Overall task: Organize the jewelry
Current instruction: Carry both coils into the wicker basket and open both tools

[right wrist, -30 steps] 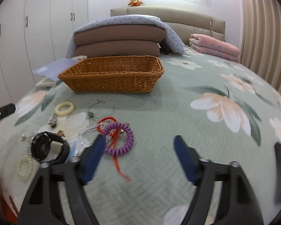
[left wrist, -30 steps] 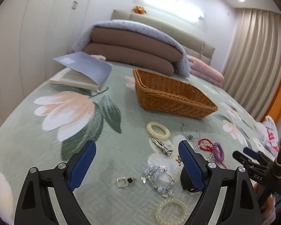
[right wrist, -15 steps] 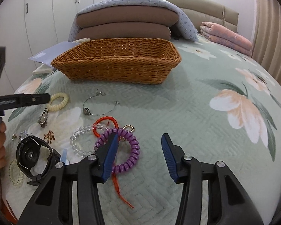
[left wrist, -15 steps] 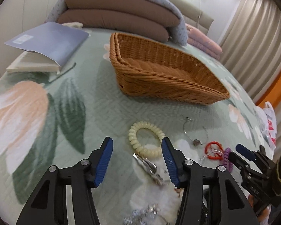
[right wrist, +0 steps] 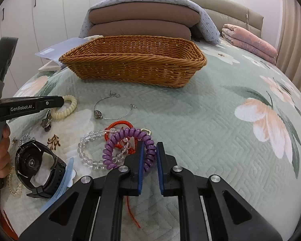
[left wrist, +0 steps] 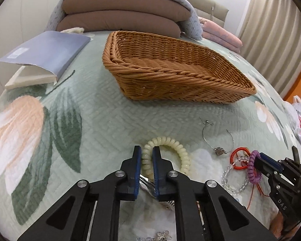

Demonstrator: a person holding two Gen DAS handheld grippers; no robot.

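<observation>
My left gripper [left wrist: 147, 152] is shut on the cream coil bracelet [left wrist: 178, 148], which lies on the bedspread; it also shows in the right wrist view [right wrist: 67, 108]. My right gripper [right wrist: 150, 150] is shut on the purple coil bracelet [right wrist: 128, 134], which lies over a red cord bracelet [right wrist: 120, 123] and a clear bead bracelet [right wrist: 84, 150]. The purple coil also shows in the left wrist view [left wrist: 253, 168]. A thin silver bangle with a charm [right wrist: 112, 108] lies between the two coils. The empty wicker basket [left wrist: 170, 68] stands just beyond, on the bed.
A metal hair clip [right wrist: 47, 121], a black watch [right wrist: 38, 166], a pale blue strip [right wrist: 60, 188], small brooches and a beaded bracelet [right wrist: 13, 182] lie at the near left. A blue book [left wrist: 42, 54] lies left of the basket. Folded quilts [left wrist: 120, 16] are behind it.
Both grippers moved forward and down and closed: the left onto the cream coil bracelet, the right onto the purple coil bracelet.
</observation>
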